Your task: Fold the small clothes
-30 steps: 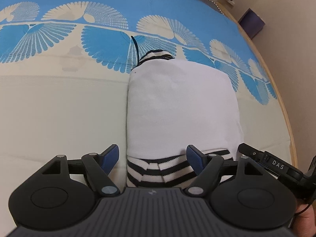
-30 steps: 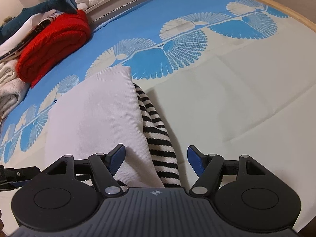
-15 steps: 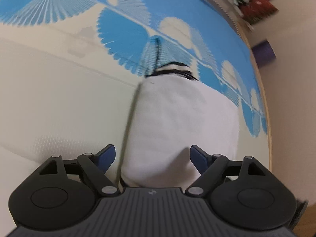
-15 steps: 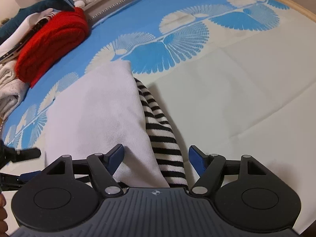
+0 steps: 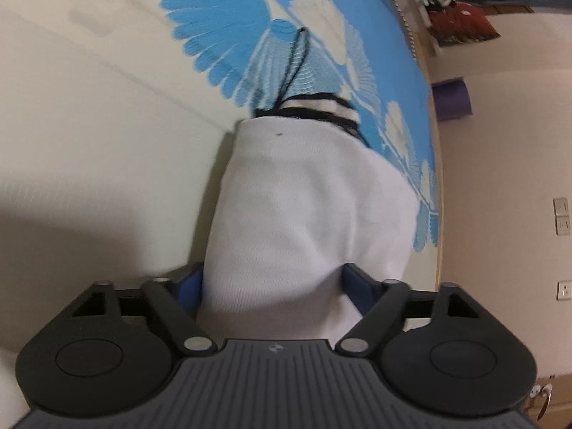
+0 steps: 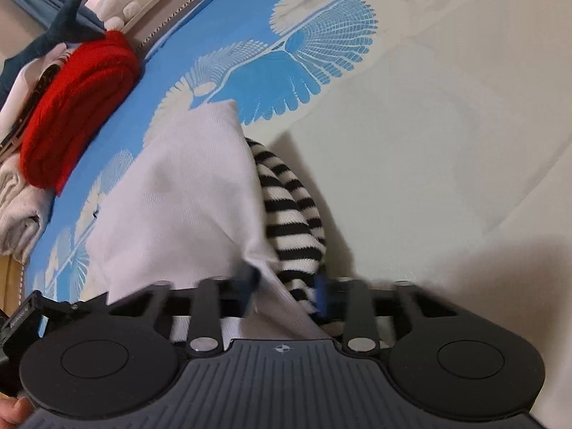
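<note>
Right wrist view: we see our right gripper (image 6: 284, 287), jaws just closing, clenched on the near corner of the white garment (image 6: 178, 193) and its black-and-white striped edge (image 6: 293, 211), which lie folded on the bed (image 6: 447, 125). In the left wrist view our left gripper (image 5: 271, 286) has been narrowing; its 2 blue pads (image 5: 357, 286) flank the garment's near end, though we cannot tell whether they press it
</note>
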Motion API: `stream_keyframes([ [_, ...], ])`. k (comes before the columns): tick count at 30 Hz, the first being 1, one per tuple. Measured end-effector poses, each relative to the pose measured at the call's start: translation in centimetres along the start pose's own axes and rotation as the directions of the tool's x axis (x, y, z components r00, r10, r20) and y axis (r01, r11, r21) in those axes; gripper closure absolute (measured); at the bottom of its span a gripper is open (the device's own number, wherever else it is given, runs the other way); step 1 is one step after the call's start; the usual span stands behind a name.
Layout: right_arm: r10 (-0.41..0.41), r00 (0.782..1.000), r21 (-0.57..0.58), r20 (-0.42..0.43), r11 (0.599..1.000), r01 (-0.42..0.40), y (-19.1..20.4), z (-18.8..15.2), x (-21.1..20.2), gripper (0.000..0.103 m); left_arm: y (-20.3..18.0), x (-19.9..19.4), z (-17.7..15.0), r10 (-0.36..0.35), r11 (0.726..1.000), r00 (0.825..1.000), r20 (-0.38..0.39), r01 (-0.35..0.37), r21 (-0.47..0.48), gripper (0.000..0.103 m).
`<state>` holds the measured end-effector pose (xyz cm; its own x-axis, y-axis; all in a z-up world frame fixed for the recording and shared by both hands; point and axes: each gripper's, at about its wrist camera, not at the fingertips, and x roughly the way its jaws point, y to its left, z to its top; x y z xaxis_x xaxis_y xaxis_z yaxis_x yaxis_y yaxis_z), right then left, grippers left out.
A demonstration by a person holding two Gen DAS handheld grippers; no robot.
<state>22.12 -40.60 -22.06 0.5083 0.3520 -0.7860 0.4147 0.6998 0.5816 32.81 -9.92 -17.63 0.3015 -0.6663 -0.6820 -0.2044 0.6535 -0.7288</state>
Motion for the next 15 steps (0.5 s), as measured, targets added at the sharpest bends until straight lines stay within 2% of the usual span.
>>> stream_keyframes([
  [1,-0.006,1.0,-0.004,0.005,1.0,0.006,0.2,0.1,0.0,0.084,-0.2,-0.1,0.2,-0.007,1.0,1.0,0.006,0.006,0.02,0.044],
  [3,-0.003,1.0,0.004,0.019,1.0,0.003,0.7,0.3,0.0,0.086,-0.4,-0.5,1.1,-0.006,0.999,1.0,0.012,0.006,0.05,0.061],
  [5,0.012,0.999,0.004,0.048,1.0,-0.013,1.4,0.7,0.1,0.088,-0.9,-2.0,2.0,-0.018,0.997,0.999,0.045,0.015,0.077,0.065],
  [7,0.062,0.995,0.014,0.084,0.998,-0.064,2.6,1.1,0.1,0.089,-1.9,-4.5,3.5,-0.009,0.988,0.994,0.112,-0.008,0.151,0.065],
  [10,0.166,0.98,-0.036,0.111,0.986,-0.163,6.4,1.3,0.6,0.089,-2.6,-9.0,6.1,0.018,0.967,0.975,0.219,-0.073,0.243,0.064],
  [11,0.2,0.973,-0.038,0.118,0.98,-0.197,7.7,1.3,0.9,0.089,-2.5,-10.5,7.0,0.021,0.957,0.966,0.258,-0.094,0.273,0.062],
  [13,0.256,0.958,-0.064,0.13,0.966,-0.249,10.2,1.2,1.6,0.089,-1.9,-12.6,8.1,0.056,0.937,0.944,0.326,-0.163,0.31,0.042],
  [15,0.27,0.957,-0.058,0.103,0.963,-0.265,12.0,1.1,2.9,0.089,-0.6,-14.1,9.1,0.13,0.924,0.905,0.406,-0.259,0.28,0.037],
])
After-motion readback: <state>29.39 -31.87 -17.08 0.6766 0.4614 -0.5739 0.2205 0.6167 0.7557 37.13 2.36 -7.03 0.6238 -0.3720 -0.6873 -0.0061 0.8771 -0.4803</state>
